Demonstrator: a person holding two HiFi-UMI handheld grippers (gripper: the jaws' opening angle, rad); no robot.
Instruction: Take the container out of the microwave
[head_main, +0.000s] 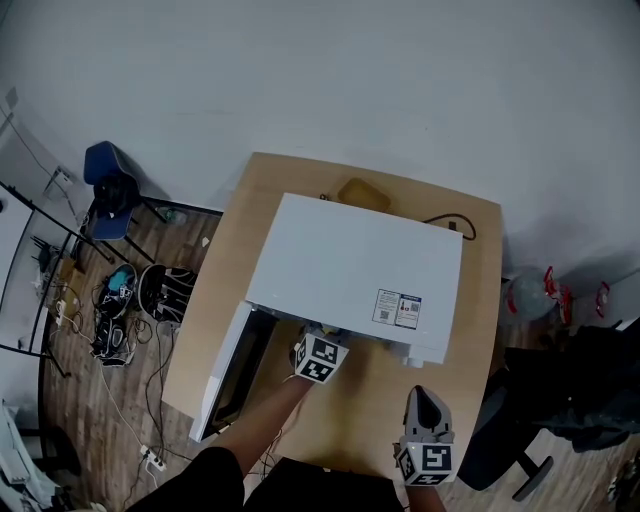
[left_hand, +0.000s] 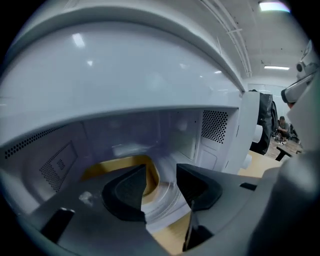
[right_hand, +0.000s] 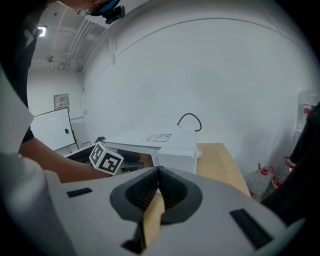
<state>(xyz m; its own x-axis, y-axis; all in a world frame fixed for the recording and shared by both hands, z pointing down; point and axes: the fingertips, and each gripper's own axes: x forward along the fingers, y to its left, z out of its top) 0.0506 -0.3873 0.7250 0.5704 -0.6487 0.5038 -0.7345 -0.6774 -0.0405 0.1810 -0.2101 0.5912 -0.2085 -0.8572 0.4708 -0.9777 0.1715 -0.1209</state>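
Note:
A white microwave (head_main: 355, 270) stands on a wooden table (head_main: 475, 330), its door (head_main: 228, 372) swung open to the left. My left gripper (head_main: 322, 340) reaches into the open front, its marker cube at the opening's edge. In the left gripper view the cavity fills the frame; a yellow container (left_hand: 117, 164) sits inside, partly hidden behind the left jaw, on the glass turntable (left_hand: 165, 202). The left gripper (left_hand: 161, 187) is open, its pads apart from the container. My right gripper (head_main: 428, 408) hovers over the table's front right, shut (right_hand: 158, 187) with nothing in it.
A black cable (head_main: 455, 225) and a tan object (head_main: 363, 192) lie behind the microwave. On the floor at left are a blue chair (head_main: 108, 180) and tangled cords (head_main: 120, 300). A black office chair (head_main: 545, 410) and bottles (head_main: 530, 295) are at right.

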